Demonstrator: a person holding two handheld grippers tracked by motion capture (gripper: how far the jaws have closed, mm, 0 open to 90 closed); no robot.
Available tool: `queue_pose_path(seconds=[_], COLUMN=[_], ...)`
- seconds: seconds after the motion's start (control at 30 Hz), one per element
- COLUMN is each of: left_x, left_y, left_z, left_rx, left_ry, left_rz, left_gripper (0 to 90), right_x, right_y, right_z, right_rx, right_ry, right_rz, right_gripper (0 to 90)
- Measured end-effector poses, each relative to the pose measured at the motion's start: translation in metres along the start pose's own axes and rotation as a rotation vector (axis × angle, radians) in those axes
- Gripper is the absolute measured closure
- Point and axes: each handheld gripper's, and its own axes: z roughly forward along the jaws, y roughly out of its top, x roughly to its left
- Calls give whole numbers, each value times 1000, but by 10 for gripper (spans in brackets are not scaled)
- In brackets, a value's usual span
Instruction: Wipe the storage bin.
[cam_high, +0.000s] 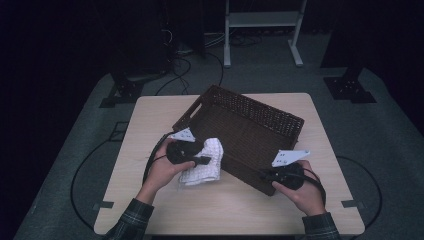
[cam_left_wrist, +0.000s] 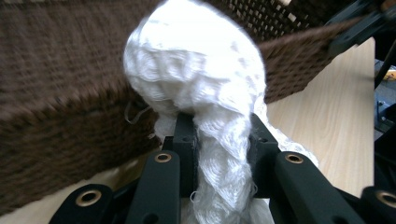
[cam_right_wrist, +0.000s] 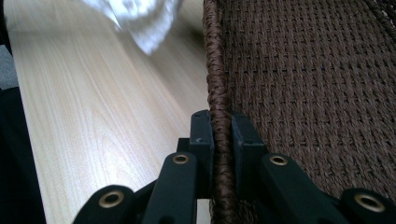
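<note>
A white knitted cloth (cam_high: 204, 162) hangs bunched just off the table, beside the near wall of a brown wicker basket (cam_high: 240, 131). My left gripper (cam_high: 206, 160) is shut on the cloth; in the left gripper view the cloth (cam_left_wrist: 205, 93) bulges above the black jaws and a strip of it runs down between them. My right gripper (cam_high: 265, 175) is shut on the basket's near rim at its right corner. In the right gripper view the braided rim (cam_right_wrist: 218, 121) stands pinched between the two pads, with the basket's woven wall (cam_right_wrist: 308, 84) to its right.
The basket sits tilted at an angle across the middle of a light wooden table (cam_high: 150, 120). A white metal frame (cam_high: 262, 30) and cables lie on the dark floor beyond the table.
</note>
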Motion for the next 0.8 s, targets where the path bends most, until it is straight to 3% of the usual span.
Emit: queue_pose_path(seconds=[0.17,0.3,0.6,0.8], left_x=[6,6,11,14], left_y=[-8,-12,-20,-25], left_z=[16,25,41,49], left_rx=[46,86,160,209], left_ry=[-2,11,18,47], left_rz=[-23,-17,-36,-36], left_gripper=[701,700,699,700], right_x=[0,0,0,0], right_y=[0,0,0,0], right_z=[0,0,0,0], right_rx=[0,0,2,2], right_ry=[0,0,1,0], right_rz=[0,0,-1,-2], right_gripper=[808,808,808,811])
